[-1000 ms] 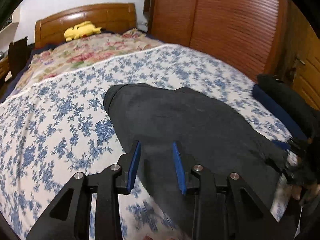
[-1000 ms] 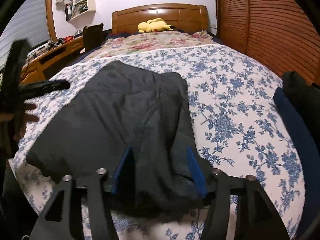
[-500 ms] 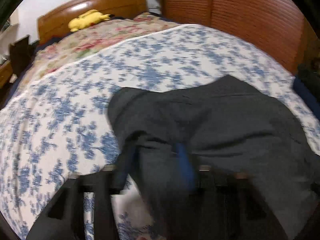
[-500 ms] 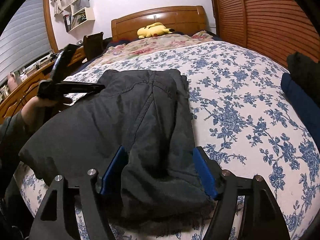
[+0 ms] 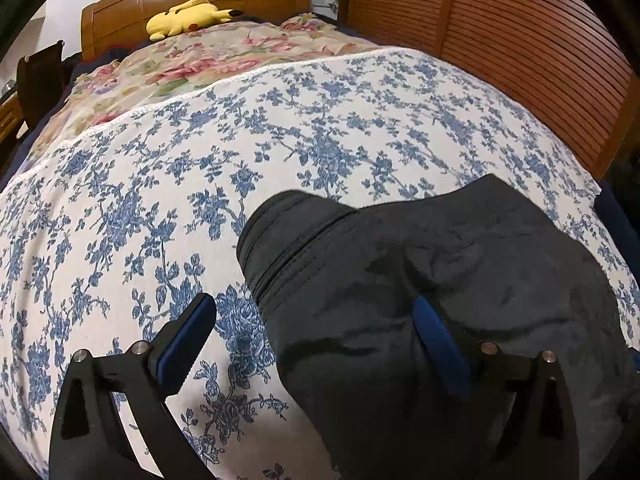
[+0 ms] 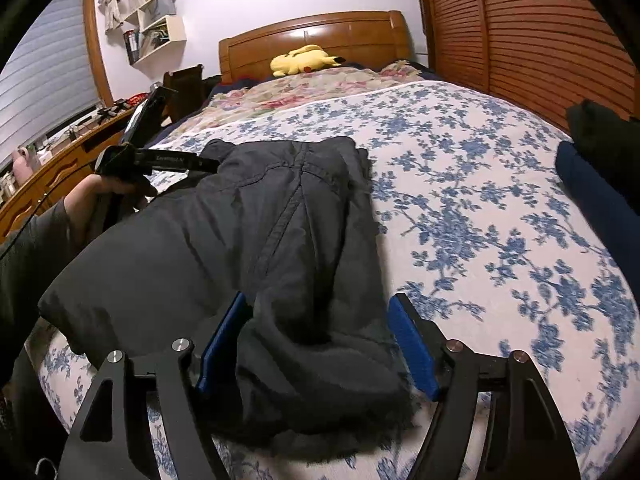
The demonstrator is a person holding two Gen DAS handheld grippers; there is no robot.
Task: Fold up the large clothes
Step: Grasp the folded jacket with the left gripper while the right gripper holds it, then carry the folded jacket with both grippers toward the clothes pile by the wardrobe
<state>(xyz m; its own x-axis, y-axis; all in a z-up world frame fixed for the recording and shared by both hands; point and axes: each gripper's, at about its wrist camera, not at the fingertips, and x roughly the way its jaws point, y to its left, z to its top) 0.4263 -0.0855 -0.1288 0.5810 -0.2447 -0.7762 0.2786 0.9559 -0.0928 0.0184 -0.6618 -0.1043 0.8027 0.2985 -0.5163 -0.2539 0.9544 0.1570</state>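
A large dark grey garment (image 6: pixel 280 216) lies folded lengthwise on the blue-flowered bedspread (image 6: pixel 460 200). In the left wrist view its rounded seamed end (image 5: pixel 288 240) reaches left. My left gripper (image 5: pixel 312 302) hangs just above that edge with jaws opening wide. The left pad is over bare bedspread and the right pad over the cloth, neither pressing. My right gripper (image 6: pixel 318 300) straddles the garment's bunched near end (image 6: pixel 320 368). Its jaws are opening; cloth fills most of the gap and the right pad stands just off it. A hand (image 6: pixel 108 192) at the far left holds the other tool.
A yellow plush toy (image 6: pixel 304 62) lies at the wooden headboard (image 6: pixel 312 36), behind a pink flowered quilt (image 6: pixel 304 92). Slatted wooden doors (image 6: pixel 520 40) run along the right. Dark blue and black folded clothes (image 6: pixel 592 184) sit at the bed's right edge. A desk (image 6: pixel 60 160) stands left.
My left gripper let go of the garment, swung its jaws wide and moved left toward the garment's left edge. My right gripper's jaws widened a little around the bunched end.
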